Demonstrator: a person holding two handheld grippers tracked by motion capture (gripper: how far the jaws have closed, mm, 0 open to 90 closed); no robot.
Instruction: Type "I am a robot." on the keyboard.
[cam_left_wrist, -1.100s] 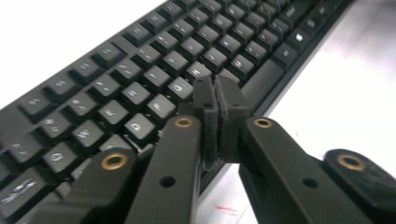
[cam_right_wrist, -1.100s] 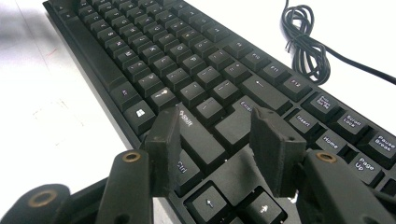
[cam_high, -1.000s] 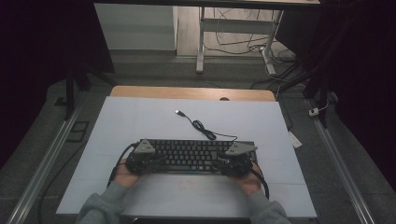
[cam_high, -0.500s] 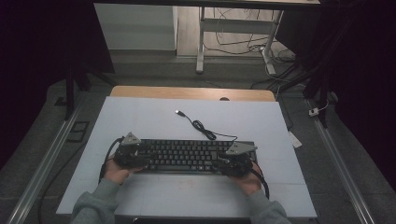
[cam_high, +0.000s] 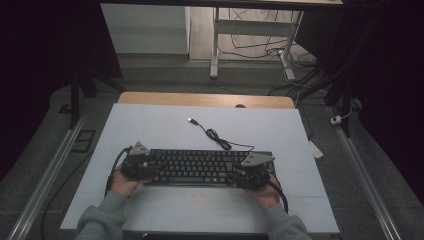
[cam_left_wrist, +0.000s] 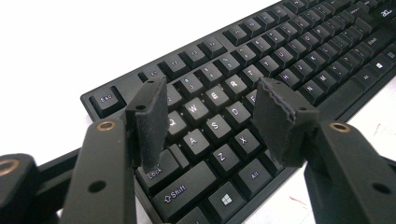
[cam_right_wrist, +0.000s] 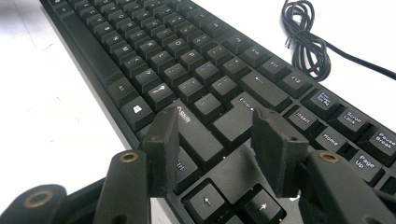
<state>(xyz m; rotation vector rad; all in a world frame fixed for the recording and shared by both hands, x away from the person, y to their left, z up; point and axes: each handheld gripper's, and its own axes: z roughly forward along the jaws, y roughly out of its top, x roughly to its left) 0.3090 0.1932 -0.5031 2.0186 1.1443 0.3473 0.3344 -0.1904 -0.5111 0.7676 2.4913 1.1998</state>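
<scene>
**Kid:** Where is the keyboard (cam_high: 200, 167)?

**Helper:** It lies flat near the front of the white desk (cam_high: 150, 125). Its cord (cam_high: 215, 134) curls away behind it.

**Kid:** What are the left tongs (cam_left_wrist: 210, 112) doing?

**Helper:** They hang over the left-hand keys. Their jaws have just been opening wide. Nothing is pinched between them.

**Kid:** And the right tongs (cam_right_wrist: 217, 149)?

**Helper:** They sit over the arrow keys, open too, with nothing held.

**Kid:** Is the keyboard hard to lift?

**Helper:** I think it is stiff, long and light. The keys can pop off, so pinch the plain edges at both ends. Mind the trailing cord.
</scene>
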